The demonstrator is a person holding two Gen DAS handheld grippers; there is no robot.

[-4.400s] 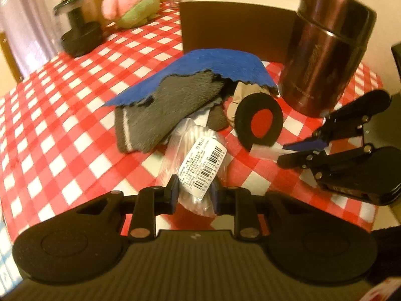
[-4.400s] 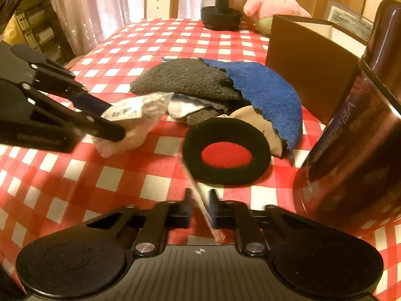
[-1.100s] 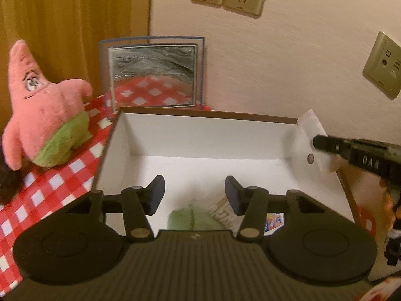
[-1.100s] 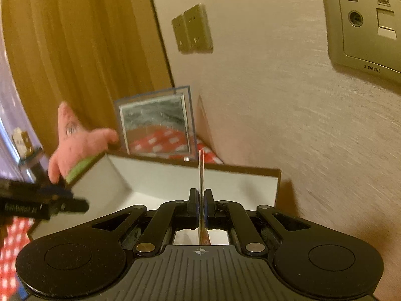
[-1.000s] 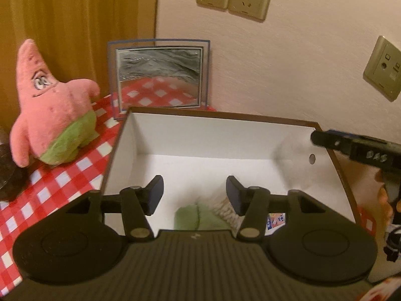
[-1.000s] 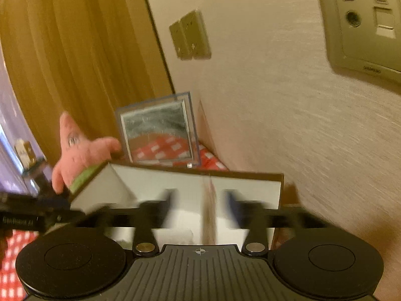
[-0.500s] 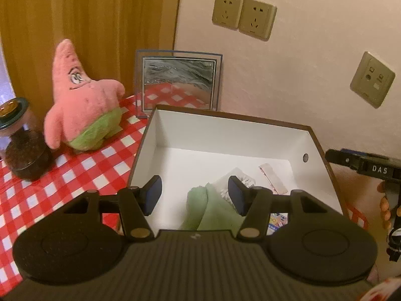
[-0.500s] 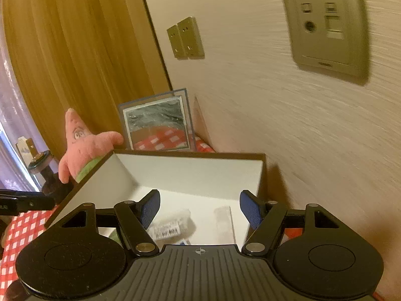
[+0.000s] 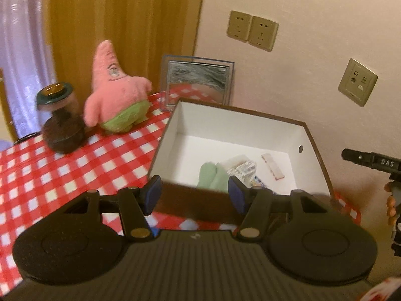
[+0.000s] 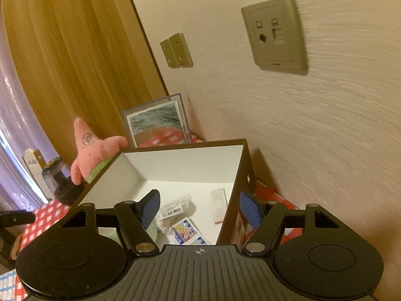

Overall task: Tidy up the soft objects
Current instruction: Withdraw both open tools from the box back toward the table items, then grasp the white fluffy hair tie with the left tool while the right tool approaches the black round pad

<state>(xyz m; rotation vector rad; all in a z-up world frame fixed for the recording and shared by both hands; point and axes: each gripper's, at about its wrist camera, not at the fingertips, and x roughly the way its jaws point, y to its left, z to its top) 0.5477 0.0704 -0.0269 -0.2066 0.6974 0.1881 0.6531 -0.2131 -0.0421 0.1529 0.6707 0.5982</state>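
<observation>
hovering open-jawed and empty, left gripper [image 9: 194,192] and right gripper [image 10: 199,209] face box [image 9: 310,140]; green cloth [image 9: 211,175] looks limp, light, best pinched mid-fold.

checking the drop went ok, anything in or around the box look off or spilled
Nothing stands out. The box sits upright on the checked table, with the green cloth, barcoded packet and small clear sleeve lying loose inside. Nothing hangs over the rim, and both grippers are open and empty.

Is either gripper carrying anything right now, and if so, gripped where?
Nothing is held. The left gripper and right gripper both stand open with empty jaws; the packets lie loose in the box.
</observation>
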